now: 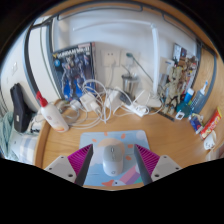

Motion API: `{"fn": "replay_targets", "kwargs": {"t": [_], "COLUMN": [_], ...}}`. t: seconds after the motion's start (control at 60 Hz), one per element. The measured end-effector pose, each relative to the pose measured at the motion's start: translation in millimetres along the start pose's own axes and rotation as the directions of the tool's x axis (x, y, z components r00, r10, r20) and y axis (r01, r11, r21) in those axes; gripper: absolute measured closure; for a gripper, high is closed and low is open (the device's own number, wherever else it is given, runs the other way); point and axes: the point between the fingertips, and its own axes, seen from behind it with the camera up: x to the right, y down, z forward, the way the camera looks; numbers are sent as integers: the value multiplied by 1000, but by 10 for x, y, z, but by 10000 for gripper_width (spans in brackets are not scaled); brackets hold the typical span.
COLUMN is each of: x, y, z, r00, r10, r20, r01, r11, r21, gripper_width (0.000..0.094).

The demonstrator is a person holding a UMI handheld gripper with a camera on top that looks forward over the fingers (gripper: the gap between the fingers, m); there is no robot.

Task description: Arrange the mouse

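Two purple-padded fingers of the gripper (pixel 116 165) are spread around the white plastic computer mouse (pixel 117 158), which sits on the pale blue mousepad (pixel 93 143). Gaps look small; squeeze evenly on its flanks, lift gently.

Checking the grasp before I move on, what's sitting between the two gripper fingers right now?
In the gripper view, the white mouse lies between the fingers of the gripper, resting on the light mouse pad.

Mouse (pixel 117 157) between open claw (pixel 116 160) fingers
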Motion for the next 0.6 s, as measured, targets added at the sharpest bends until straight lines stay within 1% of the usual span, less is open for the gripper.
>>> {"fn": "replay_targets", "kwargs": {"t": [0.117,0.217,0.367,0.45,0.6], "x": [-154,-300,-436,-480,-535], "y": [-394,-673,-911,-953,-1001], "z": [-603,-1090,-1597,-1778,-1966], "r00": [1000,1000,999,998,998], "r10": [9,2,-41,-32,-19], "r20": [18,22,24,44,56], "r01": [-10,-4,36,23,7], "r11": [999,994,981,980,977], "r21": [52,111,189,196,214], "gripper_width": [120,116,106,105,111]}}
